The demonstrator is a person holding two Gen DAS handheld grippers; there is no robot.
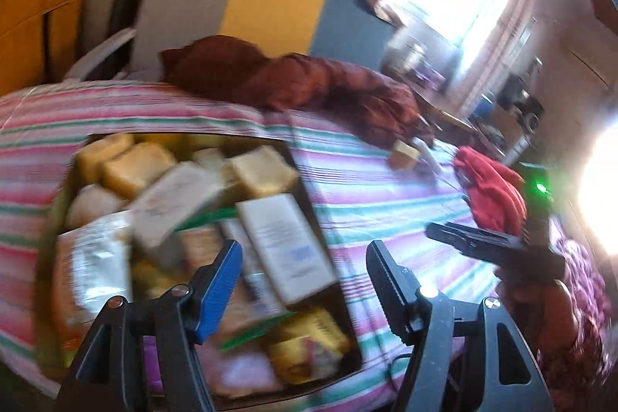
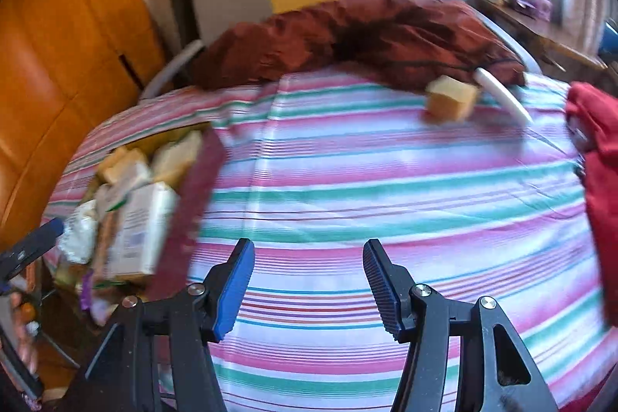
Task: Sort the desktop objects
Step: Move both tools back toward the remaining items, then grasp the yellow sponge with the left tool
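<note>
Though the box (image 1: pixel 320 280) is already packed with soap bars and cartons, 1 yellow block (image 2: pixel 450 99) lies well apart from it, beside the maroon pillow (image 2: pixel 386 29). Both the left gripper (image 1: pixel 305 284) and right gripper (image 2: pixel 309 280) stand spread, holding nothing.

Left gripper (image 1: pixel 303 275): black linkage arms, silver screws, one blue ribbed pad, one black ribbed pad. Right gripper (image 2: pixel 309 277): same build, green light on its body in left view. Patterned pink-purple sleeve (image 1: pixel 579 315).
</note>
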